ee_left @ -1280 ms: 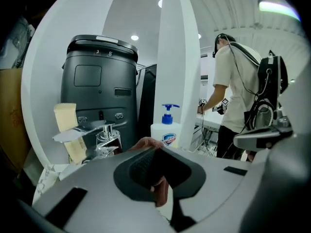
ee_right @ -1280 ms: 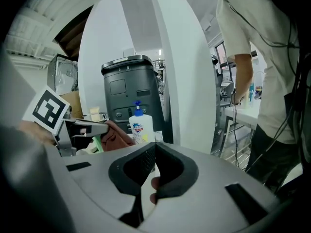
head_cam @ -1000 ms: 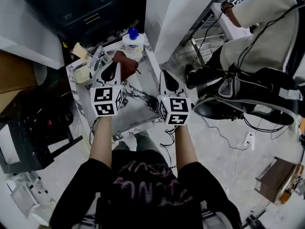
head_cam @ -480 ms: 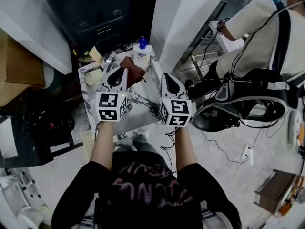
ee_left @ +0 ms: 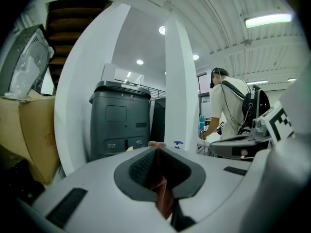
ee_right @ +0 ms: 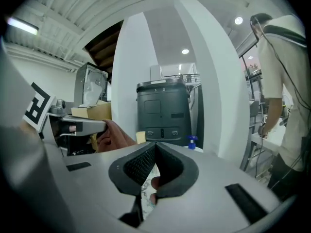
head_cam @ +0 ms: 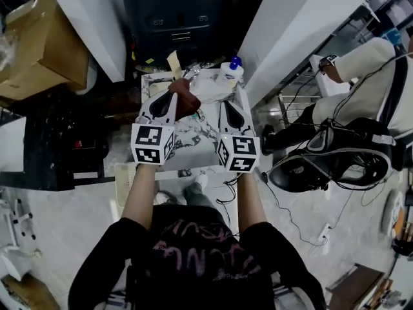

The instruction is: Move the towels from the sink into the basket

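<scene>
A brown towel (head_cam: 186,101) hangs from my left gripper (head_cam: 172,95), which is shut on it above the marble sink unit (head_cam: 193,148). In the left gripper view the brown cloth (ee_left: 163,198) shows pinched between the closed jaws. My right gripper (head_cam: 227,103) sits beside it over the sink's right half, shut with nothing in it. The right gripper view shows the brown towel (ee_right: 115,137) to its left. A white towel (head_cam: 210,90) lies at the back of the sink. Part of a cream basket (head_cam: 122,185) shows on the floor left of the unit.
A blue-capped bottle (head_cam: 231,70) stands at the sink's back right corner, by a white pillar (head_cam: 290,31). A dark grey bin (head_cam: 181,15) is behind, a cardboard box (head_cam: 39,37) at the left. A person (head_cam: 368,76) works at the right by a black chair (head_cam: 335,157).
The view has swung so the sink now lies straight ahead. The left gripper still holds the brown towel; the right gripper has come in over the sink's right side.
</scene>
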Demonstrator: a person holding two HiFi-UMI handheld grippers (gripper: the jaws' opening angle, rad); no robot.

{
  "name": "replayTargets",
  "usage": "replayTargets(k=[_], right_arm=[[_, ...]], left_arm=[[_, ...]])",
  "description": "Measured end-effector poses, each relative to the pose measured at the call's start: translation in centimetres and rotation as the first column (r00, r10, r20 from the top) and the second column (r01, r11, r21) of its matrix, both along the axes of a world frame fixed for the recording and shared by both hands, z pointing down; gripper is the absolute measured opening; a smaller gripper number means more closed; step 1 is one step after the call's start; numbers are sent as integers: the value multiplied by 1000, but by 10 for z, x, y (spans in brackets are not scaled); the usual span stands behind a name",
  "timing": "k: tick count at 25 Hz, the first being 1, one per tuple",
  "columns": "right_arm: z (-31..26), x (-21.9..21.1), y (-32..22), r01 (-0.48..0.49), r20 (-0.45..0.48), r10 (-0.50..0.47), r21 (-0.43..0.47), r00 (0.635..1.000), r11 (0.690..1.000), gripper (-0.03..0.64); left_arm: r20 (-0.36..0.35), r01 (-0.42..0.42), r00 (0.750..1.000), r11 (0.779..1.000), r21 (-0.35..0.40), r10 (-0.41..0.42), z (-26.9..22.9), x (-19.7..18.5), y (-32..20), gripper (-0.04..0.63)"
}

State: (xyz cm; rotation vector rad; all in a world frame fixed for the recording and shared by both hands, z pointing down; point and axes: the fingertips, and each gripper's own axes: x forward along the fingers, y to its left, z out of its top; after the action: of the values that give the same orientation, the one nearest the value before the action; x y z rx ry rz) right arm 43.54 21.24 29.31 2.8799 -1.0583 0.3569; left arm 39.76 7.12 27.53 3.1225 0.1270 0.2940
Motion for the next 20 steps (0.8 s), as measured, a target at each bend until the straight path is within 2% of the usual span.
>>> replayTargets(k=[5, 9, 13, 20], right_arm=[[4, -29, -67, 139, -6, -139, -3, 990, 990, 14], [9, -54, -122, 259, 2, -259, -4, 966, 966, 14], [19, -90, -186, 392, 14, -392, -11, 920, 920, 14], [43, -155, -281, 564, 51, -563, -25, 825, 825, 14]], left_arm=[[-11, 141, 990, 990, 5, -141, 0, -48, -63, 31], [10, 271, 963, 963, 10, -271, 10, -94, -115, 31], [45, 416, 909, 910, -5, -415, 27, -155, -171, 31], [100, 613, 787, 790, -24, -608, 59, -261, -247, 31]])
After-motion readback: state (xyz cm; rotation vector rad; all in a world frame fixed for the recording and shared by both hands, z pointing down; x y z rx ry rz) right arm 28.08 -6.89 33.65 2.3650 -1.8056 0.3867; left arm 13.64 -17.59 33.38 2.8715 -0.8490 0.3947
